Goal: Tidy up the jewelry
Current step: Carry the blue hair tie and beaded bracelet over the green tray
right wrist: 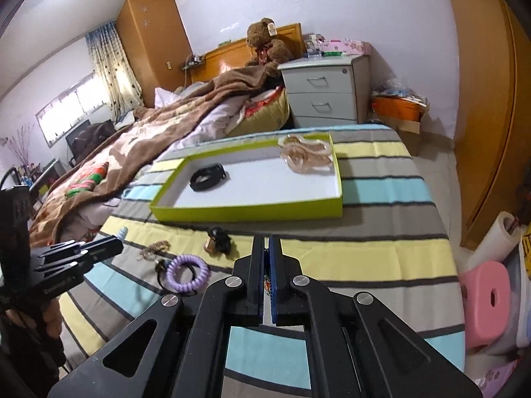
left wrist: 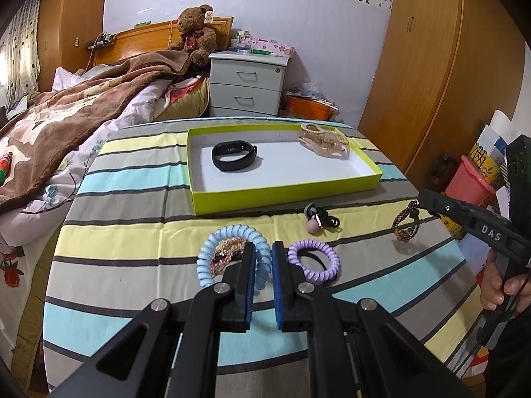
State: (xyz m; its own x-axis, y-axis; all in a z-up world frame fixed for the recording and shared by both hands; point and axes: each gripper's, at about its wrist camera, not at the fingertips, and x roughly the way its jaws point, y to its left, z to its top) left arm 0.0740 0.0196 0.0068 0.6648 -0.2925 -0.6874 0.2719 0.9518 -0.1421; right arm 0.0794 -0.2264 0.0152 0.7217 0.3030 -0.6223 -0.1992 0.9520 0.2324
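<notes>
A lime-green tray [left wrist: 285,195] [right wrist: 245,214] on the striped cloth holds a black smart band [left wrist: 234,155] [right wrist: 207,173] and a clear hair claw [left wrist: 324,140] [right wrist: 306,153]. My left gripper [left wrist: 264,248] is shut on a light blue coil hair tie [left wrist: 212,252], just above the cloth. A purple coil tie [left wrist: 313,261] [right wrist: 187,272] lies beside it. My right gripper [right wrist: 266,242] is shut on a brown beaded bracelet [left wrist: 405,225], lifting it at the table's right; only a sliver shows between its pads. A black hair tie with a pink bead [left wrist: 320,220] [right wrist: 218,240] lies before the tray.
A pink beaded piece [left wrist: 229,247] lies inside the blue coil. The table [left wrist: 132,205] ends at a bed on the left. A grey nightstand [left wrist: 247,83] stands behind. A wooden wardrobe [left wrist: 431,66] and a pink stool [right wrist: 486,301] are on the right.
</notes>
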